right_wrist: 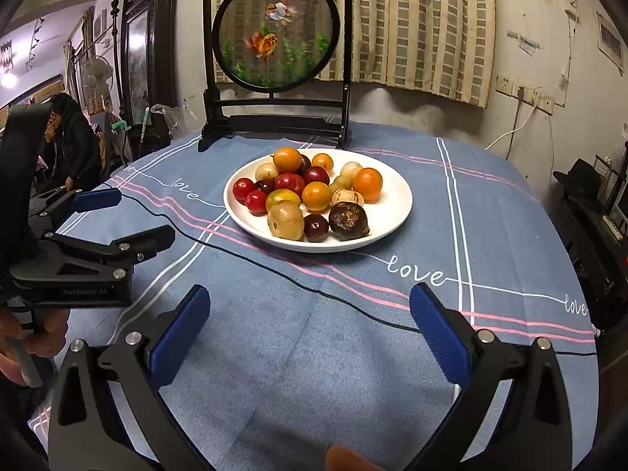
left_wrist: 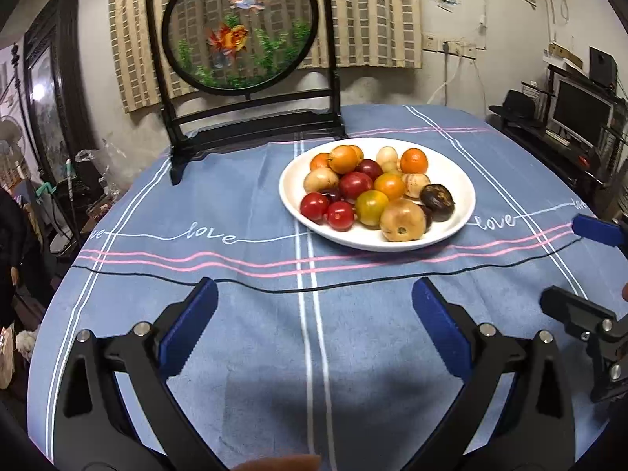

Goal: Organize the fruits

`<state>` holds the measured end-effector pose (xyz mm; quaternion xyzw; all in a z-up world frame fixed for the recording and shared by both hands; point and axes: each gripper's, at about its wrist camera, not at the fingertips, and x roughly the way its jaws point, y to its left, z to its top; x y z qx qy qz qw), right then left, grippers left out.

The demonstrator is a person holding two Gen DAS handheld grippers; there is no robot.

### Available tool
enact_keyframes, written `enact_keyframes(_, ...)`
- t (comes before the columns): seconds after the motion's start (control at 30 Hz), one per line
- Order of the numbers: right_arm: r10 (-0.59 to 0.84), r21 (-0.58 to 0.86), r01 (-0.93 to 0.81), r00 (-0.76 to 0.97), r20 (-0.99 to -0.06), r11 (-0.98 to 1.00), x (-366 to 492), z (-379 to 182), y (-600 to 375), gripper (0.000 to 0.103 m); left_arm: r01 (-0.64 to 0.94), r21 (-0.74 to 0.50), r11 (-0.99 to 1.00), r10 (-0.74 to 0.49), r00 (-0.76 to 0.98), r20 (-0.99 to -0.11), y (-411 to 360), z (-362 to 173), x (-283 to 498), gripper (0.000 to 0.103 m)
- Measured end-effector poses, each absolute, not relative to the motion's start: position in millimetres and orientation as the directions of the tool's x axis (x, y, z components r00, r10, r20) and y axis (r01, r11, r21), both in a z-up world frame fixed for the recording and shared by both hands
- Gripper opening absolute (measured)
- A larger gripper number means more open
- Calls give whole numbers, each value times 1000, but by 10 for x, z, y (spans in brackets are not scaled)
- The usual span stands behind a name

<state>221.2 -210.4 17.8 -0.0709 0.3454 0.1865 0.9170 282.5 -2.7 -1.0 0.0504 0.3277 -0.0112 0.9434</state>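
Fruit plate [left_wrist: 376,235] is seen ahead, w/ right tongs [right_wrist: 310,337] nearer; left tongs [left_wrist: 314,329] too are held wide open, empty.

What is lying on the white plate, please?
The white plate holds a heap of small round fruits: red, orange, yellow, pale and dark ones. Whatever lies beneath the heap is hidden.

A lived-in home, prob. a dining/living rm: round table under a blue cloth with pink and white stripes and "love" script [left_wrist: 251,204], w/ a white ceramic plate of mixed fruit [left_wrist: 463,212] on it. Behind stand a black-framed round goldfish embroidery screen [left_wrist: 240,23], beige checked curtain [left_wrist: 376,11], dark carved wooden cabinet [right_wrist: 149,39] and a pedestal fan [right_wrist: 96,74]. Right: monitor on a cluttered shelf [left_wrist: 581,112], wall sockets w/ cords [right_wrist: 526,94].
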Motion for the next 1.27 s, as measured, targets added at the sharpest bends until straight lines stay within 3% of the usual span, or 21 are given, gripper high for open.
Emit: enact_keyframes(1.27,249,-2,-347,677,-693,938,2191,89,-2291,102,45,46,998,-6,777,-629,20,-33,2818,101)
